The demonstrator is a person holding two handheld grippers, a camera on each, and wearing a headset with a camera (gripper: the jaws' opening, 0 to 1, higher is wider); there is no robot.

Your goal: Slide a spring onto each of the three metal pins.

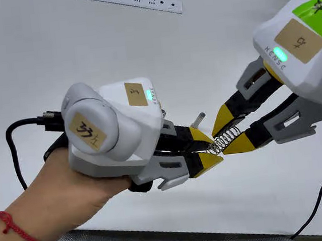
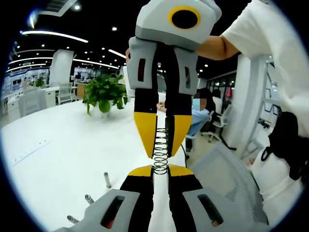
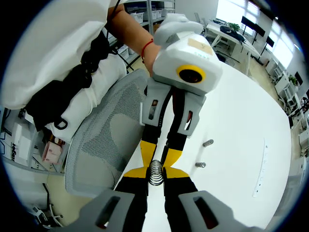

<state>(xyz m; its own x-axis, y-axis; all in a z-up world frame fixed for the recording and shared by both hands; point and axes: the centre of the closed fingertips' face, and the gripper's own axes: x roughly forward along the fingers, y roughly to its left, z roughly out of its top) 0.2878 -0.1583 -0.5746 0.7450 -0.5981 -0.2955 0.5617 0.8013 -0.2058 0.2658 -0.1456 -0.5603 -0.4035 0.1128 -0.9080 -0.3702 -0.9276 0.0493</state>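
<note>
Left claw (image 1: 209,149), left of centre in the head view, is pinched narrow on one end of the thin coiled steel spring (image 1: 225,138). Just above its tips a short grey metal pin (image 1: 197,120) shows behind it, over the white table (image 1: 86,65). The spring's long axis runs up and right from there into the right claw (image 1: 228,136), which is also closed narrow on it, so we have it held at both ends. In the left gripper view, lower left, we count three pins (image 2: 89,198), all bare. We reckon the axis must swing in line with a pin. The left claw looks nearer.
</note>
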